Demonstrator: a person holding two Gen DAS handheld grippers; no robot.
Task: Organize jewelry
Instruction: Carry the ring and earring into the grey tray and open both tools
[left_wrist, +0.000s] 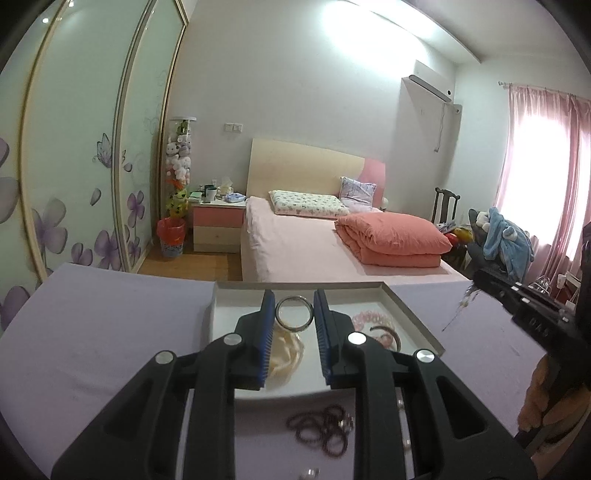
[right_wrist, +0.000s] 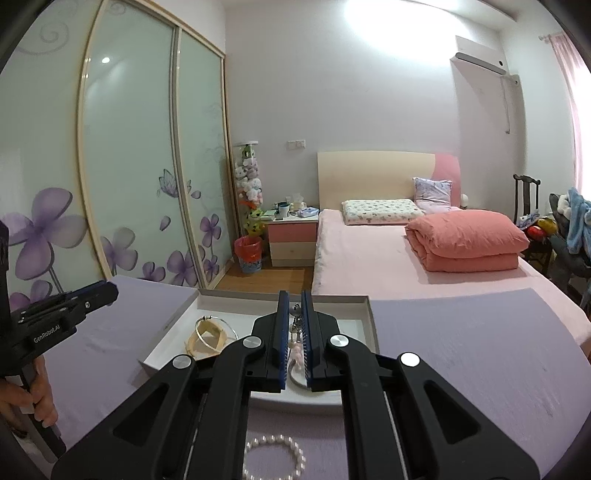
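Note:
A shallow white tray (left_wrist: 413, 314) sits on a lilac-covered table. In the left wrist view my left gripper (left_wrist: 294, 308) hangs open above the tray, with a silver bangle (left_wrist: 294, 314) lying between its fingertips and a cream scrunchie (left_wrist: 286, 354) beneath. Pink beads (left_wrist: 371, 318) and a dark hair band (left_wrist: 388, 332) lie to the right. In the right wrist view my right gripper (right_wrist: 294, 306) is nearly shut on a dangling silver and pink charm piece (right_wrist: 296, 332) over the tray (right_wrist: 364, 314). A thin silver hoop (right_wrist: 214, 332) rests on the scrunchie (right_wrist: 205, 341).
Dark brown hair ties (left_wrist: 325, 430) and a pearl bracelet (right_wrist: 275, 458) lie on the lilac cloth near the tray's front edge. A bed (right_wrist: 369, 254) with a folded coral quilt stands behind the table. Wardrobe doors (right_wrist: 129, 166) are to the left.

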